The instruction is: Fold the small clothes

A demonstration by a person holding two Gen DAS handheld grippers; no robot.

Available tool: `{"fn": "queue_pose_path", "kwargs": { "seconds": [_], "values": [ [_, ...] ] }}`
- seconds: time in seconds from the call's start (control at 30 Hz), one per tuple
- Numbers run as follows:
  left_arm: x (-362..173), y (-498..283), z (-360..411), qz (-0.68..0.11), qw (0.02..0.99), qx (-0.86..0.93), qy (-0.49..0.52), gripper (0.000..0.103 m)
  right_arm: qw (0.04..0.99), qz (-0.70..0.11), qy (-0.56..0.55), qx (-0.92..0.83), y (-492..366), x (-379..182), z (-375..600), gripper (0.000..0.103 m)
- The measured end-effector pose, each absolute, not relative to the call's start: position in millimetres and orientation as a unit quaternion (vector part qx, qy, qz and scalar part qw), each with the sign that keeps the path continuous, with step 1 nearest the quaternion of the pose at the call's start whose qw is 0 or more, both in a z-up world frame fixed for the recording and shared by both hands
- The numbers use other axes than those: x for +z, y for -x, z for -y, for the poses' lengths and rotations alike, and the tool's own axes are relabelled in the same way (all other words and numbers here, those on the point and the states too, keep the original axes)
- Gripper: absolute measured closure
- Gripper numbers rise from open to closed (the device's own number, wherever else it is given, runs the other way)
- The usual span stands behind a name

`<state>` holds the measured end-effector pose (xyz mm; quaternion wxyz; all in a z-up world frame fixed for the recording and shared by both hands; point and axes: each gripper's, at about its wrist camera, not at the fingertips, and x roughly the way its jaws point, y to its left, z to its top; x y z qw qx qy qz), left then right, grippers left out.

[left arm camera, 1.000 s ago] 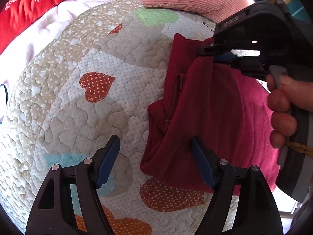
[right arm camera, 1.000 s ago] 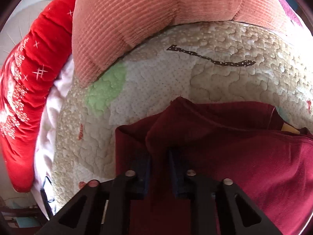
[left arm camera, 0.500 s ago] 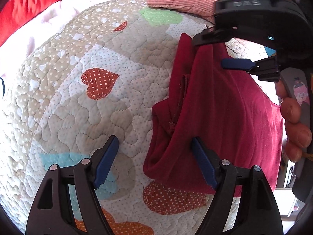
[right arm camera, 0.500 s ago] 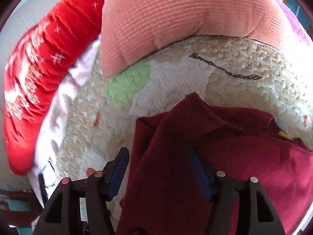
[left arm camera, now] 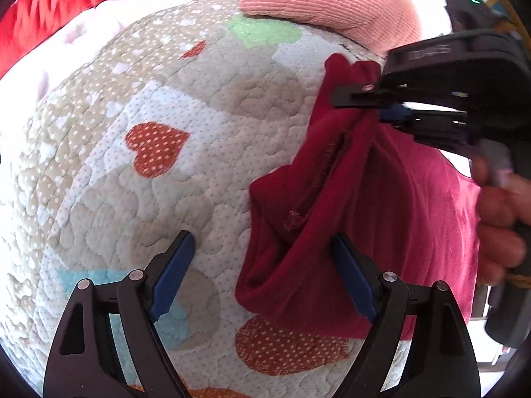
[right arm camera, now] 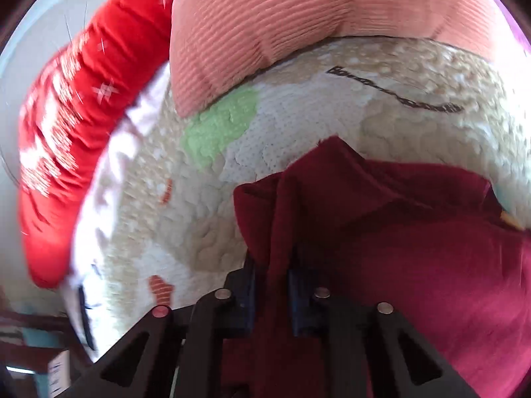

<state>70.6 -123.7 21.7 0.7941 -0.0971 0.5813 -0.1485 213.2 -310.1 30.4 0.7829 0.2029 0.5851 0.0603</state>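
Note:
A small dark red garment (left arm camera: 391,205) lies partly folded on a quilted heart-pattern bedspread (left arm camera: 172,165), at the right of the left wrist view. My left gripper (left arm camera: 262,272) is open and empty, its fingers straddling the garment's near left corner. My right gripper (right arm camera: 270,278) is shut on a bunched fold of the garment (right arm camera: 381,238) at its far edge. It also shows in the left wrist view (left arm camera: 375,106), pinching the cloth's top corner.
A salmon ribbed pillow (left arm camera: 332,3) lies at the far end of the bed, also in the right wrist view (right arm camera: 315,23). A red blanket with white patterns (right arm camera: 66,106) lies along the left over a pale sheet (left arm camera: 66,39).
My right gripper opened half a second ago, then shut again on the garment's far fold. The left gripper stayed open and nearly still.

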Motion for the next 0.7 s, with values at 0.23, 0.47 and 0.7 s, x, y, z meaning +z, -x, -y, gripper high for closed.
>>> {"fn": "queue_pose_path", "kwargs": {
  "seconds": [0.23, 0.47, 0.7],
  "values": [
    [52.3, -61.8, 149.6, -0.562, 0.789, -0.231, 0.087, 0.075, 0.809, -0.534, -0.230, 0.091, -169.7, 76.1, 337.3, 0.091],
    [129.5, -24.7, 211.2, -0.514, 0.772, -0.364, 0.085, 0.079, 0.843, -0.473, -0.248, 0.066, -114.6, 142.4, 409.5, 0.091],
    [137.2, 9.4, 316.2, -0.515, 0.730, -0.447, 0.033, 0.080, 0.846, -0.459, -0.271, -0.016, -39.4, 146.4, 495.2, 0.092]
  ]
}}
